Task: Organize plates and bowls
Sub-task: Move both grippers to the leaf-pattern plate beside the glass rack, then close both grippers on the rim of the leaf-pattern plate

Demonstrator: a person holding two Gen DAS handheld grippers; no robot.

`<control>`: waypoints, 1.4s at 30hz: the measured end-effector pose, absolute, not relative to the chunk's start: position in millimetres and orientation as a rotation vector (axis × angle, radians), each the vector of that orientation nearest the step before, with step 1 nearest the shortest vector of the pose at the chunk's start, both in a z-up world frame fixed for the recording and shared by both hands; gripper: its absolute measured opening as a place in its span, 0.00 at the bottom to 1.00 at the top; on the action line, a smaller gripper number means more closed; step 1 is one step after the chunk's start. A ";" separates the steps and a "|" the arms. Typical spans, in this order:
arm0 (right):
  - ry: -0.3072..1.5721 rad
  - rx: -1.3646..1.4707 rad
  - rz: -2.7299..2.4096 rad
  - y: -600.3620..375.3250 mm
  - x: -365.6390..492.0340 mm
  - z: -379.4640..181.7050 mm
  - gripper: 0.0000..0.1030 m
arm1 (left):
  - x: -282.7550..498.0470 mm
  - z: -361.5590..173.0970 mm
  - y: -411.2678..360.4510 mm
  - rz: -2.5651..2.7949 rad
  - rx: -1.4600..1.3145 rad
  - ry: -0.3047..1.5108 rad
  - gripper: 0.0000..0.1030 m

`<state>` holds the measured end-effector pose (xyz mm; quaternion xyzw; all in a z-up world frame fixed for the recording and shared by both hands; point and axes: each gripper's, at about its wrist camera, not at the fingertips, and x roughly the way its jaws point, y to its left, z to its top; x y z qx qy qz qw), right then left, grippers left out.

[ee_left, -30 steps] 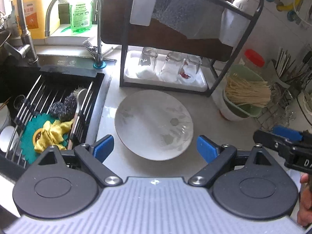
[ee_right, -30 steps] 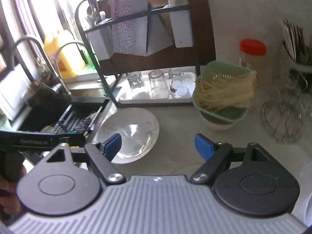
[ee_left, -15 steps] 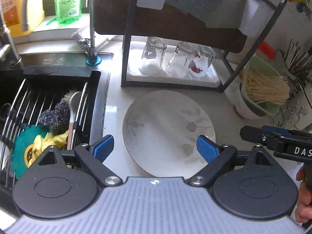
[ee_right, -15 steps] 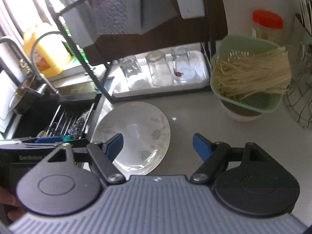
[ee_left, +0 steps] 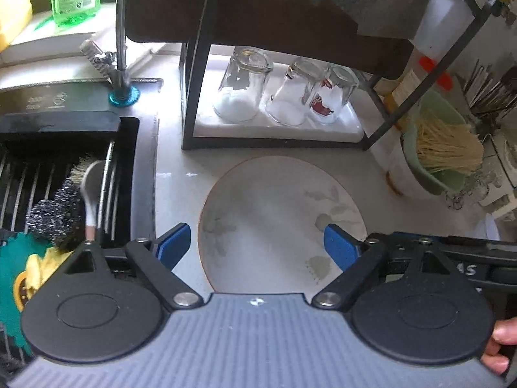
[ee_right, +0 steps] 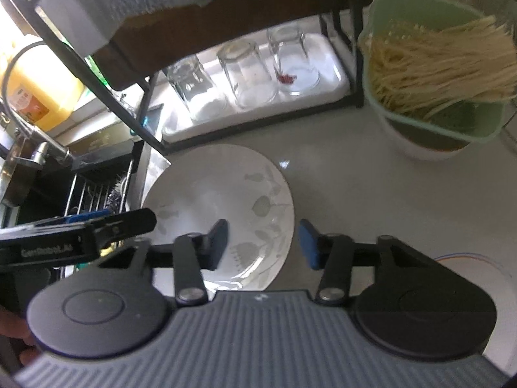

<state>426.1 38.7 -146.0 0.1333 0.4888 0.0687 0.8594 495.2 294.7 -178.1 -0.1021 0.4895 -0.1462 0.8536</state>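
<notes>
both grippers moved closer over one plate [ee_left: 274, 223]; three glasses [ee_left: 284, 92] behind.

Grey counter [ee_right: 371, 190], plate [ee_right: 223, 200], rack [ee_left: 274, 144]

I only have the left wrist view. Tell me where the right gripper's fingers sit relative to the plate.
Observer: In the right wrist view, the right gripper is open with the plate rim between its fingers. I cannot tell whether they touch it.
Operator: Report what lies under the outer finger.
Observer: Only bare counter. The inner finger is over the plate's face.
Operator: Describe my left gripper from that side.
Observer: The left gripper has its tip over the plate's opposite edge, next to the sink.
</notes>
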 end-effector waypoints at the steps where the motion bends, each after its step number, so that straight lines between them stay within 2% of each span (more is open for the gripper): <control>1: 1.030 0.275 0.139 40.2 427.9 -148.4 0.41 | 497.7 -179.8 296.4 -0.317 -0.223 1.033 0.85; 3: 1.039 0.270 0.110 40.7 432.0 -153.3 0.38 | 503.3 -183.8 299.1 -0.325 -0.222 1.039 0.83; 9: 1.085 0.275 0.042 39.4 442.0 -166.7 0.32 | 521.7 -197.4 306.4 -0.342 -0.226 1.067 0.68; 19: 1.161 0.306 0.010 41.0 457.3 -185.8 0.32 | 548.1 -224.6 312.0 -0.384 -0.241 1.132 0.49; 21: 1.172 0.315 0.008 42.3 458.9 -189.0 0.23 | 550.5 -227.9 312.3 -0.387 -0.247 1.146 0.42; 23: 1.179 0.319 -0.001 43.7 459.9 -191.7 0.21 | 552.2 -229.5 313.5 -0.387 -0.255 1.153 0.40; 28: 1.159 0.305 -0.022 46.4 461.4 -189.0 0.18 | 557.4 -232.9 323.2 -0.403 -0.279 1.176 0.25; 42: 1.177 0.335 -0.020 42.4 464.2 -190.6 0.18 | 566.3 -243.7 327.8 -0.433 -0.351 1.241 0.23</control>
